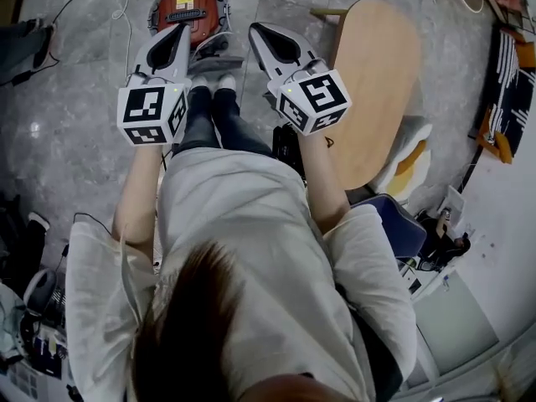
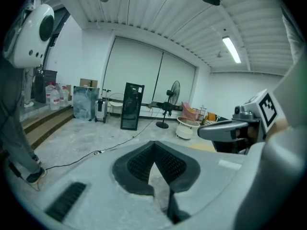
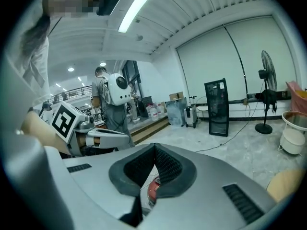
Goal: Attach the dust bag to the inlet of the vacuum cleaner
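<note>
The red vacuum cleaner (image 1: 188, 11) lies on the grey floor just beyond my feet. I see no dust bag in any view. My left gripper (image 1: 182, 30) and right gripper (image 1: 256, 30) are held up side by side above it, both shut with nothing between the pads. In the left gripper view the jaws (image 2: 154, 146) meet over bare floor, and the right gripper (image 2: 230, 128) shows at the right. In the right gripper view the shut jaws (image 3: 154, 148) leave a slit below them, through which a bit of the red vacuum cleaner (image 3: 152, 189) shows.
An oval wooden table (image 1: 377, 74) stands to my right. Across the room are a black cabinet (image 2: 131, 106), a standing fan (image 2: 169, 104) and a cable (image 2: 96, 152) on the floor. A person with a white backpack (image 3: 115, 92) stands off to the left.
</note>
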Demonstrator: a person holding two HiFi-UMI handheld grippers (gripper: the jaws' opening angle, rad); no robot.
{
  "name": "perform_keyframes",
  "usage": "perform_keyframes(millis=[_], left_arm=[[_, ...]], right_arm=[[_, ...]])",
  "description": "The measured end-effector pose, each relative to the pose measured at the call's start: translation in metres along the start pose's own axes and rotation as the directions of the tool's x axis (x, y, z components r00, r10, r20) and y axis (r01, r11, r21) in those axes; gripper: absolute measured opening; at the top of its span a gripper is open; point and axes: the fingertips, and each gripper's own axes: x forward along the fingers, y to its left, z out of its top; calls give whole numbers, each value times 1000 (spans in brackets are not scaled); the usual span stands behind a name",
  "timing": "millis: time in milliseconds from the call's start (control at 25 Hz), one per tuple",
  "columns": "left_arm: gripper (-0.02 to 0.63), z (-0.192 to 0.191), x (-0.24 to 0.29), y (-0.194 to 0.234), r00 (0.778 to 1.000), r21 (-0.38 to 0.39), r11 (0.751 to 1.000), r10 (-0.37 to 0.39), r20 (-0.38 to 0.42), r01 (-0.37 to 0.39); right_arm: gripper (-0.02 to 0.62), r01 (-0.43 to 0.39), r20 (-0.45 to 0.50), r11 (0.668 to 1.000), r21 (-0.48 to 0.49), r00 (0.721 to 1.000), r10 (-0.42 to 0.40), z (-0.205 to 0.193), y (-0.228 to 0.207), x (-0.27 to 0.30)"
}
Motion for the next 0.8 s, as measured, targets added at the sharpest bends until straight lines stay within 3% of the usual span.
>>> perform_keyframes(millis=[360, 800], left_arm=[[17, 55, -29, -20, 996, 6, 1000, -3, 84, 3], [17, 101, -57, -51, 983, 100, 995, -19, 182, 0]], right_arm=[[0, 26, 47, 998, -61, 999, -23, 47, 14, -40], [0, 49, 88, 997, -52, 995, -45, 69, 17, -80]])
